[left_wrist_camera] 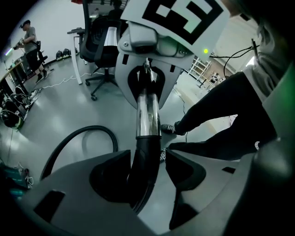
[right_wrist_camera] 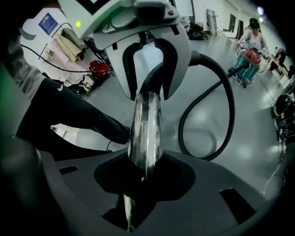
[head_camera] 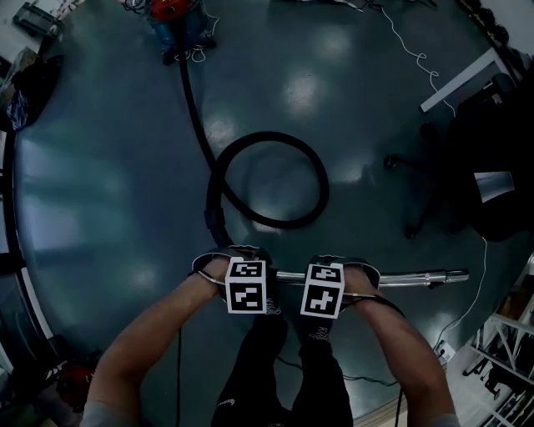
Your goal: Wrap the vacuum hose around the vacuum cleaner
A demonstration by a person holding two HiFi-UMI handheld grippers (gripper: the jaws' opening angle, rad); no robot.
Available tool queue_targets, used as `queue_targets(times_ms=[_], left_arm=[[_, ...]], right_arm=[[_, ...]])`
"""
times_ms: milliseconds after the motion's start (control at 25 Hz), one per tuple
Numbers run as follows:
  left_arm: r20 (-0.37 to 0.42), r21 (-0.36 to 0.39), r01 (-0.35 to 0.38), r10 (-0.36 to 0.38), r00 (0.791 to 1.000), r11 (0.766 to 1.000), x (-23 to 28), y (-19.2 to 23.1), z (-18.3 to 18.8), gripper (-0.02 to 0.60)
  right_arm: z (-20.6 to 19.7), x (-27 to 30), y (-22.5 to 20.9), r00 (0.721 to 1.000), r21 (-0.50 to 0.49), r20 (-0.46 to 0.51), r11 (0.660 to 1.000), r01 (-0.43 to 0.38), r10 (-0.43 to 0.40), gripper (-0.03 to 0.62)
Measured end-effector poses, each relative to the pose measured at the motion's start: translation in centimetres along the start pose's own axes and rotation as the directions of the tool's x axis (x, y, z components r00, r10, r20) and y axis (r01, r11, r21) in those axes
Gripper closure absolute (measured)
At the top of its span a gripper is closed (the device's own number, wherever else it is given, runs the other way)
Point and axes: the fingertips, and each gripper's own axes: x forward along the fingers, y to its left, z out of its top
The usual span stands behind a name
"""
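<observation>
Vacuum hose (head_camera: 323, 182) lies on the dark floor (head_camera: 100, 183), not wound on anything. It runs from the vacuum cleaner (head_camera: 177, 21), which stands at the far edge of the head view, well apart from the person, then makes one open loop on the floor and rises toward the two hands.

Hose ends in a black cuff (left_wrist_camera: 144, 156), which joins the metal wand (head_camera: 409, 278). Wand is held level above the floor, its free end reaching out past the person's right side.

Left tongs (left_wrist_camera: 147, 170): released. The black cuff stands between the jaws and leans on one of them; floor shows in the gap beside the other jaw.

Right tongs (right_wrist_camera: 145, 170): clenched on the metal wand, jaws tight on both sides of the shiny tube.

The two tongs sit just beside each other on the wand, facing one another, marker cubes up.

Person's dark trouser legs (head_camera: 275, 367) are below the tongs in the head view. A black office chair (head_camera: 467, 167) stands to the right. In the right gripper view another person (right_wrist_camera: 253, 39) stands near the vacuum cleaner.
</observation>
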Motion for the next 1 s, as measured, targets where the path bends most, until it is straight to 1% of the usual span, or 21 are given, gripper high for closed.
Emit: queue_targets(times_ms=[80, 200, 280, 360, 400, 440, 600, 640, 720, 800, 920, 1000], left_arm=[[0.012, 0.000, -0.023, 0.023, 1.000, 1.000, 0.1, 0.9, -0.4, 0.362], [0.018, 0.002, -0.034, 0.034, 0.999, 0.999, 0.5, 1.9, -0.6, 0.379], [-0.017, 0.039, -0.054, 0.055, 0.998, 0.998, 0.9, 2.7, -0.8, 0.380], [-0.068, 0.103, -0.077, 0.085, 0.994, 0.992, 1.5, 3.5, -1.1, 0.379], [-0.082, 0.124, -0.078, 0.088, 0.993, 0.989, 1.8, 3.9, -1.0, 0.379], [-0.086, 0.128, -0.070, 0.081, 0.993, 0.989, 2.0, 4.1, -0.8, 0.379], [-0.049, 0.102, -0.018, 0.023, 0.999, 0.995, 2.2, 4.6, 0.7, 0.389], [-0.038, 0.107, -0.018, 0.023, 0.999, 0.994, 2.2, 4.8, 1.0, 0.404], [-0.023, 0.116, -0.043, 0.046, 0.999, 0.992, 2.2, 5.7, 1.7, 0.447], [-0.021, 0.102, -0.050, 0.053, 0.998, 0.993, 2.5, 6.8, 2.4, 0.449], [-0.025, 0.075, -0.022, 0.024, 0.999, 0.997, 2.8, 7.8, 3.3, 0.451], [-0.032, 0.061, -0.026, 0.028, 0.999, 0.998, 2.8, 8.6, 3.6, 0.451]], right_arm=[[0.4, -0.1, -0.5, 1.000, 0.002, 0.004, 1.000, -0.004, 0.004, 0.467], [0.5, 0.0, -1.2, 1.000, -0.011, -0.003, 1.000, -0.009, 0.009, 0.467], [0.4, -0.1, -2.0, 1.000, -0.020, -0.007, 1.000, -0.012, 0.012, 0.467], [0.6, -0.4, -2.7, 1.000, -0.031, -0.006, 0.999, -0.015, 0.014, 0.467], [0.6, -0.5, -3.0, 1.000, -0.042, -0.007, 0.999, -0.015, 0.015, 0.467], [0.5, -0.7, -3.3, 1.000, -0.058, -0.010, 0.998, -0.016, 0.016, 0.466], [-0.7, -1.5, -4.8, 0.999, -0.128, -0.030, 0.991, -0.043, 0.039, 0.467], [-0.9, -1.7, -5.3, 0.998, -0.143, -0.035, 0.988, -0.052, 0.047, 0.465], [-1.6, -1.8, -6.6, 0.997, -0.173, -0.038, 0.983, -0.067, 0.061, 0.465], [-2.4, -1.6, -7.9, 0.997, -0.196, -0.022, 0.977, -0.081, 0.078, 0.465], [-3.5, -1.2, -9.0, 0.994, -0.218, 0.004, 0.971, -0.103, 0.106, 0.465], [-3.9, -1.2, -9.9, 0.993, -0.235, 0.016, 0.966, -0.107, 0.113, 0.465]])
